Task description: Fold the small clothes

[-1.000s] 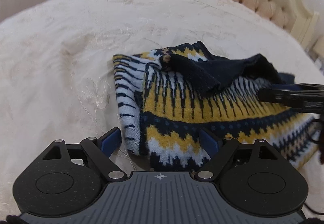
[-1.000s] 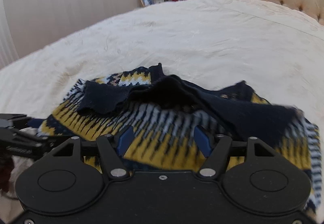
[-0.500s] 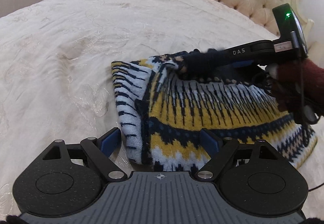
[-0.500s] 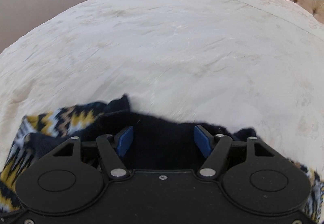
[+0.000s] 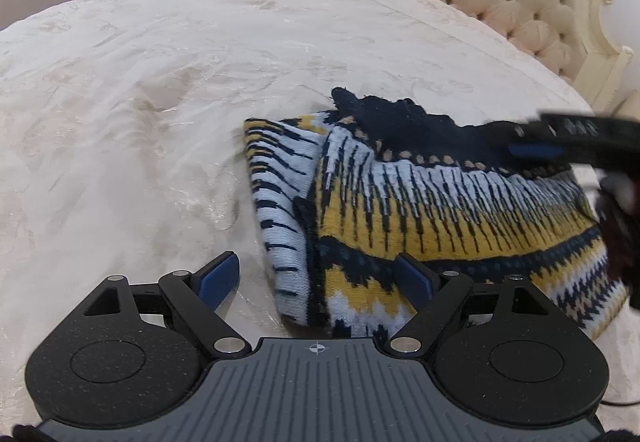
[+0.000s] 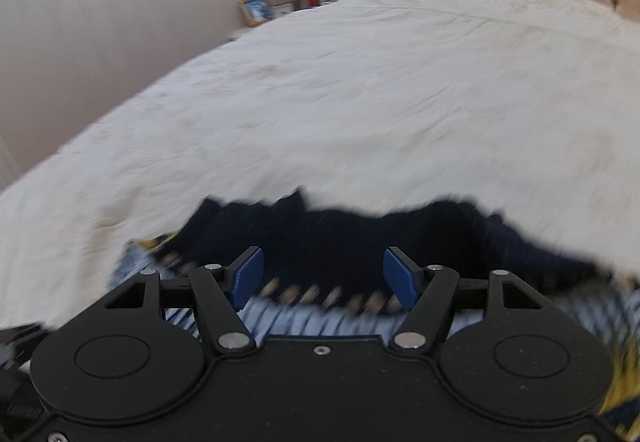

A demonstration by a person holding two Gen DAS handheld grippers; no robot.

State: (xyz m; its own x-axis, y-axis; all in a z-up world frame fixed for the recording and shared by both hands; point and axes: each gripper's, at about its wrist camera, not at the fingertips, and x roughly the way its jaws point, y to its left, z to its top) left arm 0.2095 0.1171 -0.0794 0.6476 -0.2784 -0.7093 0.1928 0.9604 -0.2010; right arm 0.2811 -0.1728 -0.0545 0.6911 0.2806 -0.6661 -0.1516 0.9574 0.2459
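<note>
The patterned knit sweater (image 5: 420, 210) lies folded on the cream bedspread (image 5: 160, 102), toward the bed's headboard-side edge. Its navy collar band (image 6: 340, 238) sits at the far end. The right gripper (image 6: 323, 278) hovers over that band, jaws spread, pinching nothing. The left gripper (image 5: 316, 278), also spread and empty, straddles the sweater's near corner. To fold well, I'd pin this corner flat while the collar end is squared. Only the left view shows the folded sleeve side; the right view is blurred.
</note>
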